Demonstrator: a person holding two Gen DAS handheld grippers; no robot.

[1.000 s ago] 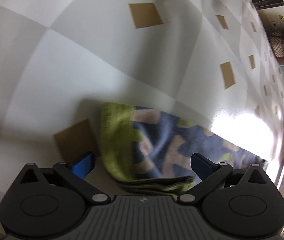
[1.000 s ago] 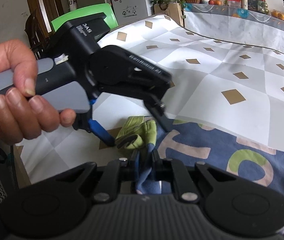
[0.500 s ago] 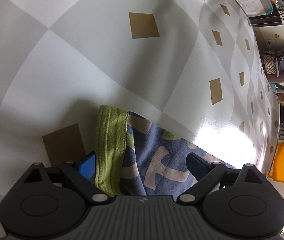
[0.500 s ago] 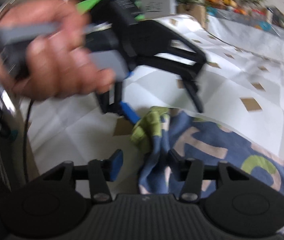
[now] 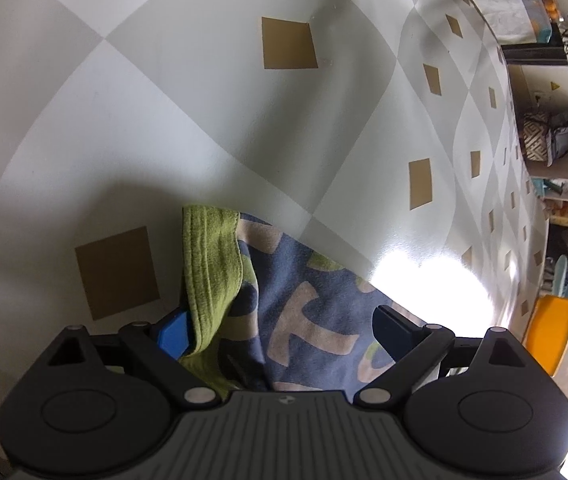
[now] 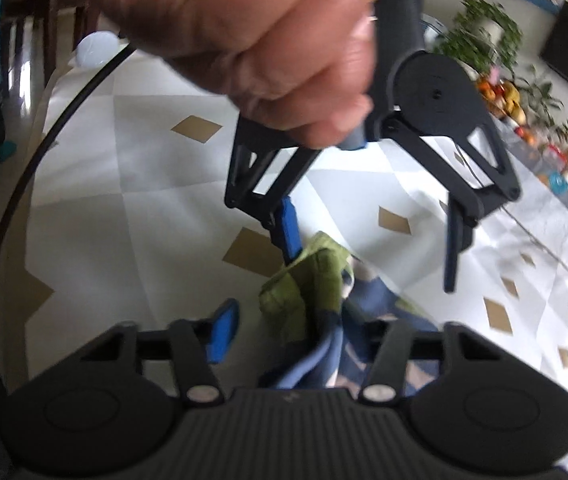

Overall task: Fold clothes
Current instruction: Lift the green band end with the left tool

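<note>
Here, nearest the right-hand camera, the right tool (image 6: 300, 334) has its jaws closing with a bunched blue fold of the garment (image 6: 326, 354) standing between them; the blue pad (image 6: 224, 330) on one side is clearly off the cloth, and the other pad is hidden behind the fold, so no firm pinch shows. The garment, navy with pale letters and a green ribbed hem (image 5: 210, 268), lies on the checked worktop (image 5: 244, 128), its hem corner rucked up between the two tools.

The left tool (image 5: 284, 330) stands wide apart, straddling that hem corner; its blue pad (image 5: 172, 334) sits just beside or against the green edge, but nothing is clamped.

The likeliest trouble, as I judge it, is a poor catch. The right jaws may shut on only one layer of the bunch, or on a fold rather than the edge, so the cloth would slip or the fold come out crooked. The two tools are also close together over the same corner and could knock each other or pull it opposite ways.

Much is hard to read. The right view is blurred, and the person's hand (image 6: 244, 28) blocks its upper part. Most of the garment runs off frame beneath both tool bodies, so how far folding has got cannot be told.
</note>
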